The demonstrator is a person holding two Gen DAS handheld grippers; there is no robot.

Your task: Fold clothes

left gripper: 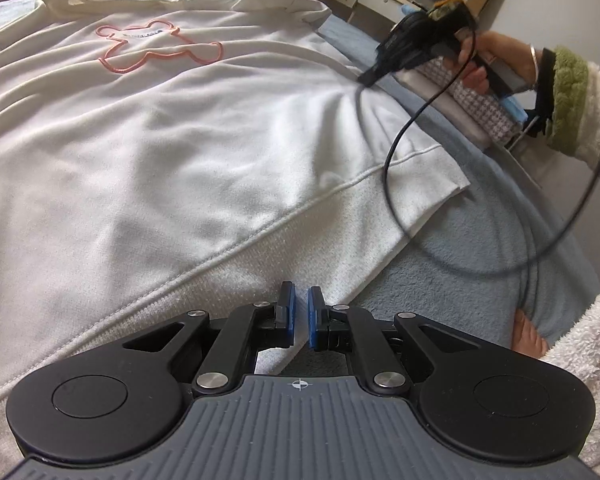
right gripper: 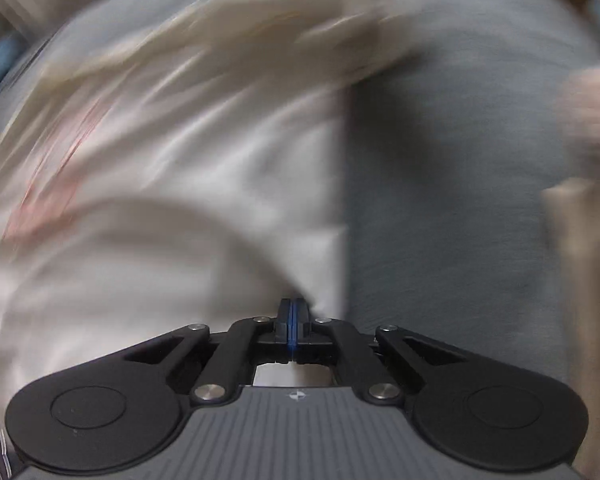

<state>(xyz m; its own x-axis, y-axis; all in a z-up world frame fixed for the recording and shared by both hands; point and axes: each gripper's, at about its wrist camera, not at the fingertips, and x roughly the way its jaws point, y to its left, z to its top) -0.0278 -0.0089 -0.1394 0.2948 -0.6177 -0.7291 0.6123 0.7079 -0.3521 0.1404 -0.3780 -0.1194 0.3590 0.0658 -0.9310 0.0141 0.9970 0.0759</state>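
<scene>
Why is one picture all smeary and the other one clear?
Right wrist view: the white sweatshirt and blue blanket are streaked with motion blur, while the right gripper itself stays sharp. Left wrist view: the scene is mostly crisp, the pink bear outline easy to see, though the fisheye lens bends the edges round.

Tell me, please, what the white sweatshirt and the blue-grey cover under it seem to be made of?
White sweatshirt: probably a smooth cotton-type knit, matte, folding in soft creases; its hem band shows a coarser ribbed weave. Blue-grey cover: looks like fleece or short plush, with a fuzzy, napped, unshiny surface.
</scene>
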